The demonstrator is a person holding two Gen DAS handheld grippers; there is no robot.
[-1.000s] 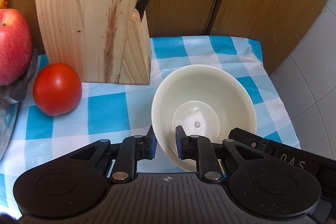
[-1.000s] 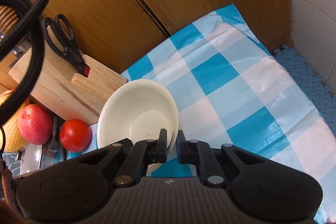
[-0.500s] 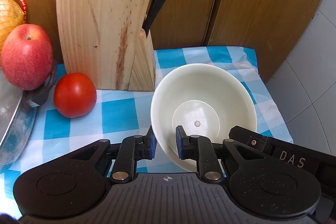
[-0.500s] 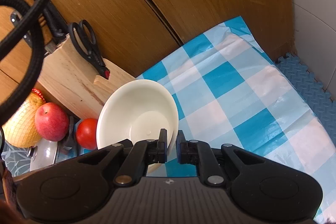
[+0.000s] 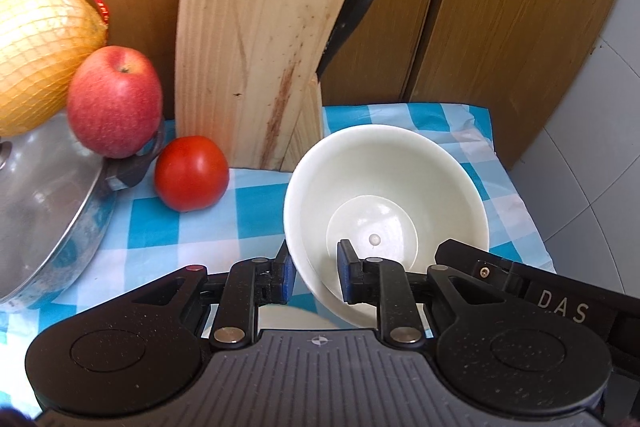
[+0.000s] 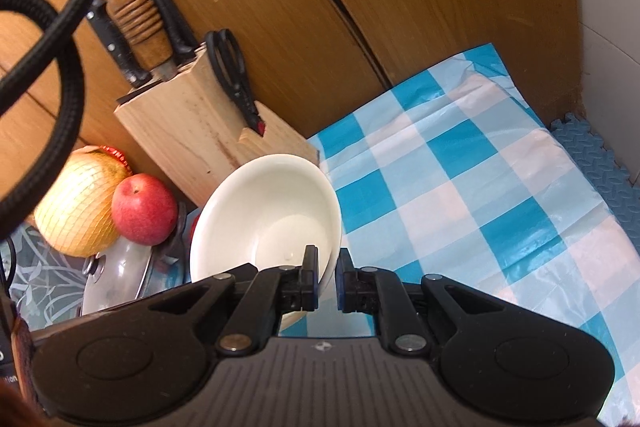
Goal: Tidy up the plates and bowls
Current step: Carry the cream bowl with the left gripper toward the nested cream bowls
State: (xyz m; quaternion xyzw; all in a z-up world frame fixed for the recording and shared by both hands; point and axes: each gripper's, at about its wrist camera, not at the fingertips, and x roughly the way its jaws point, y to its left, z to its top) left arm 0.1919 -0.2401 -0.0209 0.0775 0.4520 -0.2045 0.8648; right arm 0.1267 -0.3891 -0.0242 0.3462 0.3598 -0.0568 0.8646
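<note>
Bowl (image 5: 386, 203), cream, one: rim pinched on its near-left wall by the left gripper (image 5: 316, 277), one finger outside, one inside; opposite rim pinched by the right gripper (image 6: 328, 279), likewise astride the wall. Both grips are equally near; bowl appears held tilted above the checked table (image 6: 460, 195), mouth toward the cameras. Left to right otherwise: netted pomelo (image 5: 36, 43), one; pot lid (image 5: 44, 195), one; apple (image 5: 114, 101), one; tomato (image 5: 191, 173), one; knife block (image 5: 256, 67), one; scissors (image 6: 230, 75), one
</note>
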